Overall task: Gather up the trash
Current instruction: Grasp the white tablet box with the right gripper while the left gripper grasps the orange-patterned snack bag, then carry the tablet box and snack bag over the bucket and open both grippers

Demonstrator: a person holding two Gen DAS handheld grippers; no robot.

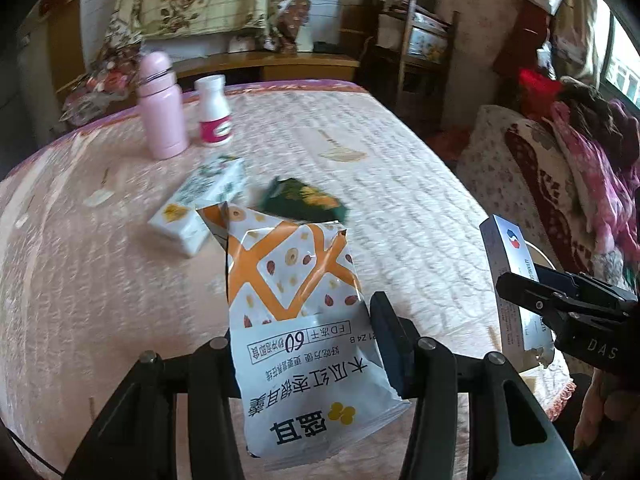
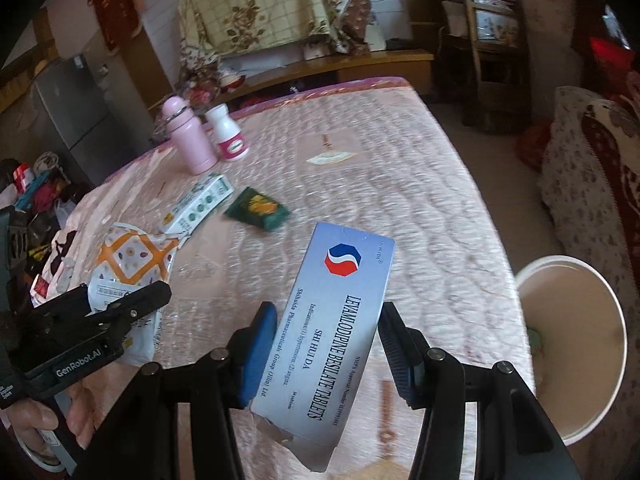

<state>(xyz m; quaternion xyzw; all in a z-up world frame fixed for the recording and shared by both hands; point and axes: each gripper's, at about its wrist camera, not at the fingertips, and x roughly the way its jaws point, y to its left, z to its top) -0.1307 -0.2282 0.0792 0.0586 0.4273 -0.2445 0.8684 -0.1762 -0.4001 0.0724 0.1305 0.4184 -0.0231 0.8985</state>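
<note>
Now, left wrist view: your left gripper (image 1: 304, 344) pinches the snack pouch (image 1: 296, 304), long axis pointing away over the table (image 1: 400, 168).

Right wrist view: your right gripper (image 2: 328, 344) clamps the tablet box (image 2: 332, 332); the white bin (image 2: 576, 344) sits just off the table's right edge, nearer this hand.

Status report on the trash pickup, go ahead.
Left gripper shut on snack bag. Right gripper shut on tablet box. White bin open at right, path clear.
</note>
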